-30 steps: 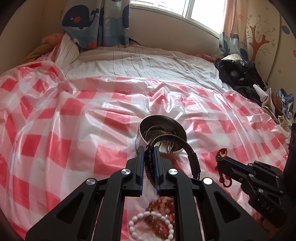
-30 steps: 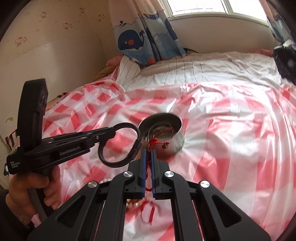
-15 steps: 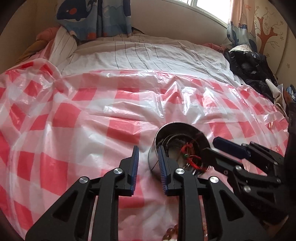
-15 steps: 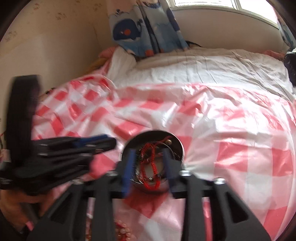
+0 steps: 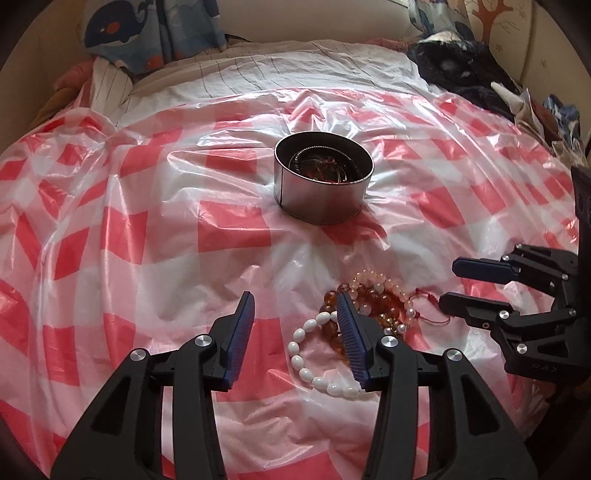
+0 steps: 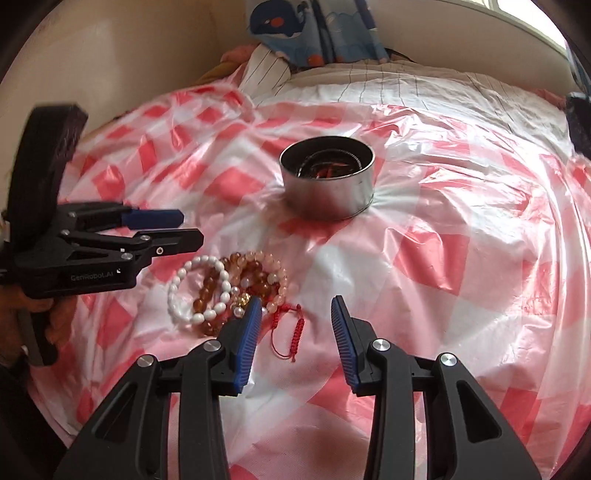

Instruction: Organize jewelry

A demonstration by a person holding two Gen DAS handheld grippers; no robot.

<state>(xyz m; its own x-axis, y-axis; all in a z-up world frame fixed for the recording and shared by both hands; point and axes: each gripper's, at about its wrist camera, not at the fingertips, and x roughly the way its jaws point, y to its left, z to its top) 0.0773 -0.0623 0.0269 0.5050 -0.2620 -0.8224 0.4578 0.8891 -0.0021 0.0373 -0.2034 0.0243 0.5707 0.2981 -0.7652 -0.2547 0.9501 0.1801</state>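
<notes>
A round metal tin [image 5: 322,178] stands on the red-and-white checked sheet [image 5: 147,221], holding a black bracelet and a red cord piece; it also shows in the right wrist view [image 6: 328,184]. A pile of bead bracelets lies nearer: a white bead bracelet [image 5: 317,354], amber and pink bead bracelets [image 5: 376,299] and a red cord bracelet [image 6: 291,332]. My left gripper [image 5: 295,306] is open and empty, just left of the pile. My right gripper [image 6: 295,310] is open and empty, above the red cord, right of the beads [image 6: 229,280].
The sheet covers a bed with white striped bedding [image 5: 295,70] behind. Dark clothes [image 5: 461,70] are heaped at the back right. A whale-print curtain [image 5: 155,33] hangs at the back. A wall [image 6: 110,74] runs along the left.
Both grippers dropped their pieces, the black bracelet and the red cord, into the tin, opened, then drew back toward me to the bead pile.
</notes>
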